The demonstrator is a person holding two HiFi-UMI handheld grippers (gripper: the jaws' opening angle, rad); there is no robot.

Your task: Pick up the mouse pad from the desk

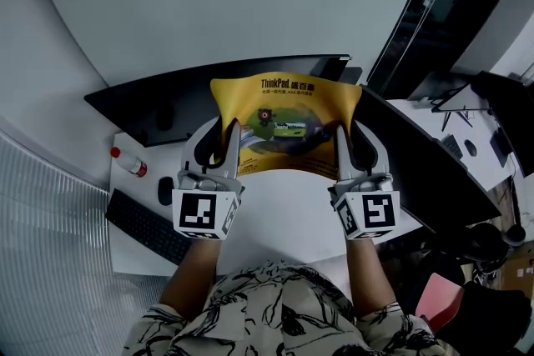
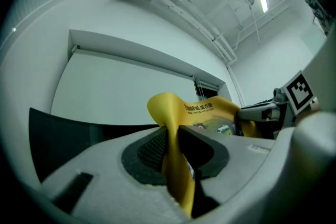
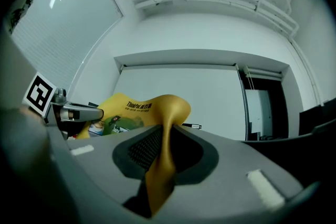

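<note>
Hanging between two grippers, one yellow mouse pad (image 1: 284, 117) is held up in the air over the far part of the white desk (image 1: 284, 208), in front of the dark screen (image 1: 167, 100) that stands along the desk's far edge. The pad's left side is pinched by the left gripper (image 1: 227, 133) and its right side by the right gripper (image 1: 344, 133). The printed face with its one green picture is turned towards the person.

In the left gripper view, the left gripper (image 2: 173, 136) is seen clamped on the mouse pad (image 2: 173, 113): both ribbed dark pads are pressed against the folded yellow edge, which bulges up beyond them. The right gripper (image 2: 252, 115) is seen past the pad's far side.

In the right gripper view, the same is shown mirrored. The right gripper (image 3: 165, 136) is closed on the mouse pad (image 3: 131, 110), and the left gripper (image 3: 79, 113) is seen at the pad's other end.

Two marker cubes are counted, one on each gripper (image 1: 206, 213) (image 1: 373, 213). Two dark screens are seen, the second (image 1: 425, 179) along the desk's right edge.

Near the desk's left edge three things are left lying:
- one black keyboard (image 1: 150, 225)
- one black mouse (image 1: 166, 190)
- one bottle (image 1: 129, 163) with a red cap, on its side
</note>
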